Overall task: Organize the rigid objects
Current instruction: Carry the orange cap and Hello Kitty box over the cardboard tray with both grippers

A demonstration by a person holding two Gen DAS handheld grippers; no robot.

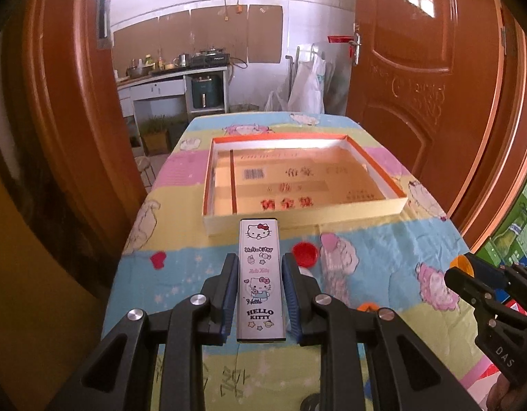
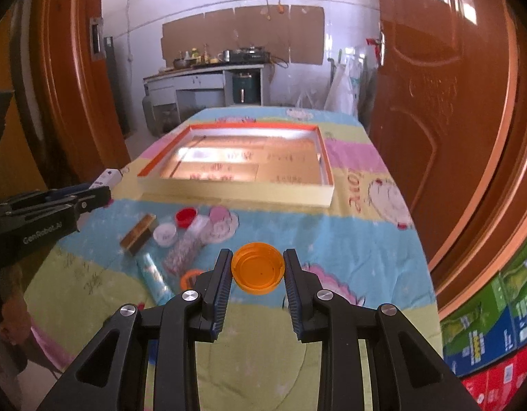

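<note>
My left gripper (image 1: 260,260) is shut on a long white Hello Kitty tin (image 1: 260,274), held lengthwise above the table and pointing at the shallow orange-rimmed box (image 1: 383,174). My right gripper (image 2: 257,257) is shut on an orange cap (image 2: 258,269), its hollow side facing the camera, also lifted over the cloth. In the right wrist view the left gripper (image 2: 102,195) shows at the left edge with the tin's end (image 2: 107,176) sticking out. In the left wrist view the right gripper (image 1: 452,274) and its cap (image 1: 462,263) show at the right edge. The box (image 2: 236,191) looks empty inside.
On the cartoon tablecloth (image 2: 332,239) before the box lie a red cap (image 2: 186,216), a white lid (image 2: 165,234), a pink lid (image 2: 218,214), a brown bar (image 2: 138,234), a light-blue tube (image 2: 154,279), a clear sparkly packet (image 2: 186,250) and an orange ring (image 2: 190,279). Open wooden doors (image 2: 445,102) flank the table.
</note>
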